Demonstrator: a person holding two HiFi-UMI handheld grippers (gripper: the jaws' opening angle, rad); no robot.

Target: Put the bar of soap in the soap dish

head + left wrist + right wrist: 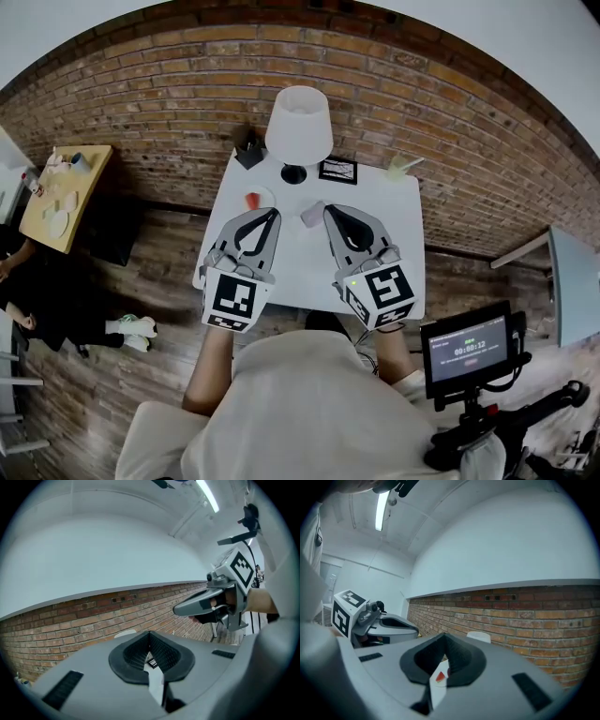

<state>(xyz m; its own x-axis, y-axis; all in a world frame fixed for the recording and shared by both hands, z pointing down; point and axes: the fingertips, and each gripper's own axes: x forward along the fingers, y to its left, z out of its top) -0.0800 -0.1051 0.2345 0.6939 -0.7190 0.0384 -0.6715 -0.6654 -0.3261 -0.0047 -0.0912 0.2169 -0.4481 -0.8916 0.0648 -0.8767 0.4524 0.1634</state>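
On the white table a small red piece lies at a round white dish. A pale pinkish block sits just right of it, between the two gripper tips. My left gripper hovers over the table's front left, shut and empty. My right gripper hovers to the right, its jaws together with nothing in them. In the right gripper view the red piece shows through the gap below the closed jaws. Each gripper view shows the other gripper held level: the right gripper and the left gripper.
A white lamp stands at the table's back, with a black-framed picture, a black object and a pale green item beside it. A brick wall is behind. A wooden side table stands left, a monitor lower right.
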